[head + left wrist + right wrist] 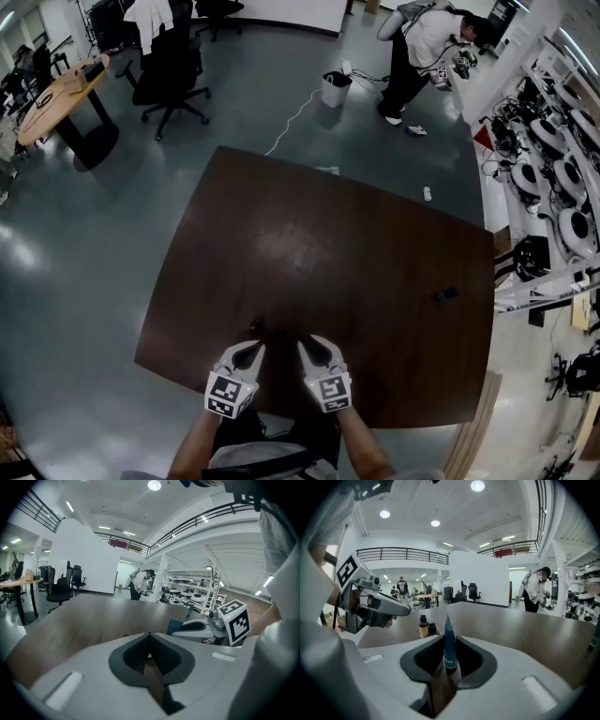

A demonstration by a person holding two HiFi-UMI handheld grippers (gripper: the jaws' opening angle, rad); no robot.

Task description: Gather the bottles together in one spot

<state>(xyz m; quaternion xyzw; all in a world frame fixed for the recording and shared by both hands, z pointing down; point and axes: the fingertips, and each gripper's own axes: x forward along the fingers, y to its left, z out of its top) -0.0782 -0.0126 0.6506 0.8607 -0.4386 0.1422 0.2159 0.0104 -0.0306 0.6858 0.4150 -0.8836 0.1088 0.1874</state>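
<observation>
My right gripper (449, 639) is shut on a slim teal bottle (450, 626) with a pointed tip, which stands upright between the pads. Just beyond it, two small bottles stand together on the dark table (520, 630): a yellow one with a black cap (423, 626) and a dark one (432, 629). My left gripper (150, 635) has its jaws together with nothing in them. In the head view both grippers, left (249, 349) and right (310, 343), sit side by side at the table's near edge (281, 412).
A small dark object (446, 295) lies alone toward the table's right side. Office chairs (169, 70), a round wooden table (56, 98) and a white bin (335, 89) stand on the floor beyond. A person (417, 47) bends over a bench at the far right.
</observation>
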